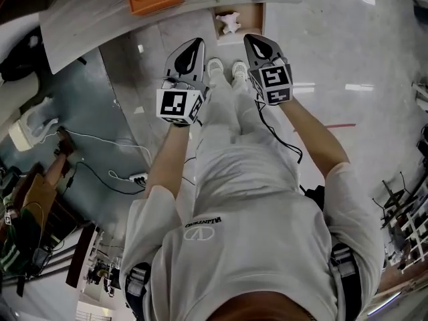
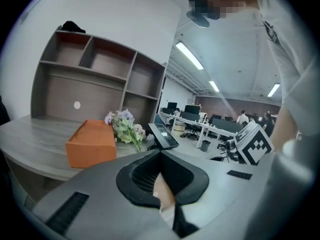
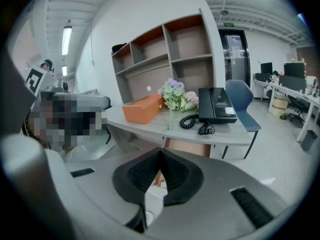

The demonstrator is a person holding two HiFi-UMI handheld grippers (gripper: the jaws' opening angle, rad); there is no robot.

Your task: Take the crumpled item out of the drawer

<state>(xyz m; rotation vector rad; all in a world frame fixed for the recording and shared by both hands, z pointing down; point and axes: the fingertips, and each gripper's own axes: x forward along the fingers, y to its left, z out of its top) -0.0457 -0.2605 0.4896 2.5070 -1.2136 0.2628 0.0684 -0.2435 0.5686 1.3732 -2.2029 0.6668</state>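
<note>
While the head view puts the crumpled item (image 1: pixel 229 22) in the open drawer (image 1: pixel 249 16) ahead, between your left claw (image 1: pixel 190 51) and slightly nearer right claw (image 1: pixel 259 47), the left gripper view, then the right gripper view, shows each claw closed tight and empty.

The grey wood-grain worktop (image 3: pixel 227 132) carries an orange box (image 3: pixel 142 109), pale flowers (image 3: pixel 176 97) beside it and a black telephone (image 3: pixel 215 106). At its edge, the open drawer (image 1: pixel 249 20) holds a crumpled white item (image 1: pixel 229 23).
</note>
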